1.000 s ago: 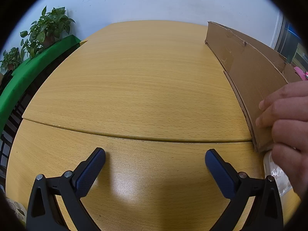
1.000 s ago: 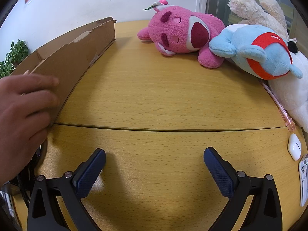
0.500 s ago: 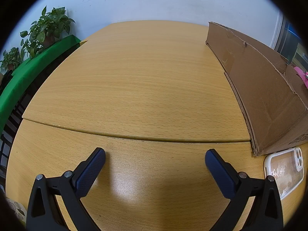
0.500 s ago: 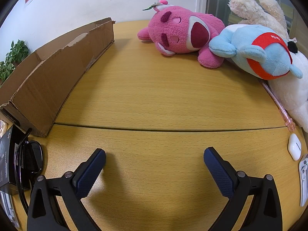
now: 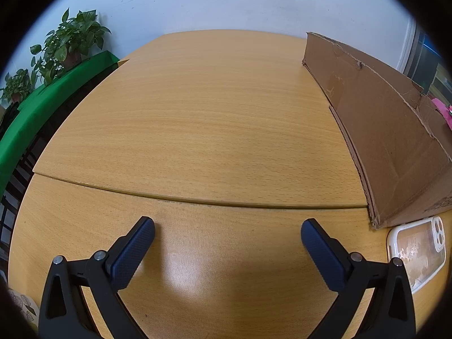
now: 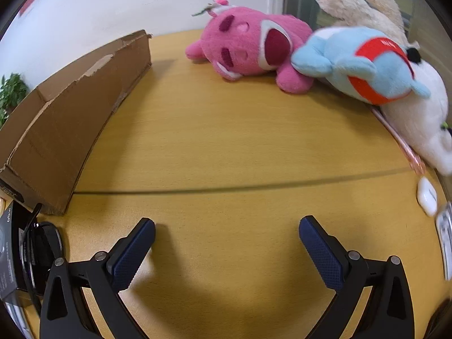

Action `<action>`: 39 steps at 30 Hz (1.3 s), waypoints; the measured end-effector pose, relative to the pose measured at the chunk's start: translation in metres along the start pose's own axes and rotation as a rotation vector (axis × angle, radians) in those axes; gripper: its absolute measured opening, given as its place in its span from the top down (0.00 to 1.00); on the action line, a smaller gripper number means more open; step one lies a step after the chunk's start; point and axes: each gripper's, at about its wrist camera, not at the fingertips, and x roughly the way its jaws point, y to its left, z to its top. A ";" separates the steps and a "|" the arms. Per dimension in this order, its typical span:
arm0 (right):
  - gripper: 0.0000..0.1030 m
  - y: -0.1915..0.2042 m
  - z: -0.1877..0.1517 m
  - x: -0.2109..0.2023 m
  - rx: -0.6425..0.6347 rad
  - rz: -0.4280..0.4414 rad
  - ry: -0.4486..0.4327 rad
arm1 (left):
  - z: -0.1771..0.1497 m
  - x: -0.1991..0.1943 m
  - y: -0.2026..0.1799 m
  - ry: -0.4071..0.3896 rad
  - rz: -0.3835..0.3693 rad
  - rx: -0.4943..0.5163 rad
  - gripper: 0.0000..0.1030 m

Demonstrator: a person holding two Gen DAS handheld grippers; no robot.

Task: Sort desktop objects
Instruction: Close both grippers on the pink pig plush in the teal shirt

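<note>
Left gripper (image 5: 227,233) and right gripper (image 6: 226,231) both hang spread wide and empty above the wooden counter (image 5: 197,118). A phone case (image 5: 418,257) lies beside the cardboard box (image 5: 389,141); pink plush (image 6: 248,48) and blue plush (image 6: 361,65) rest far right.

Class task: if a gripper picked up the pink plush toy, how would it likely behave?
The pink plush looks soft and furry, so it would probably squash between the fingers and sag. It likely weighs little for its bulk. It touches the blue plush, so lifting may nudge that one.
</note>
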 end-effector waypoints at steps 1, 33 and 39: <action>0.00 0.004 0.001 0.000 -0.012 0.004 0.027 | -0.002 -0.002 -0.001 0.009 -0.007 0.010 0.00; 0.00 0.243 -0.089 -0.133 -0.105 0.633 0.106 | -0.154 -0.188 -0.218 0.186 -0.575 0.261 0.21; 0.01 0.287 -0.102 -0.110 -0.143 0.688 0.180 | -0.157 -0.175 -0.217 0.202 -0.569 0.225 0.25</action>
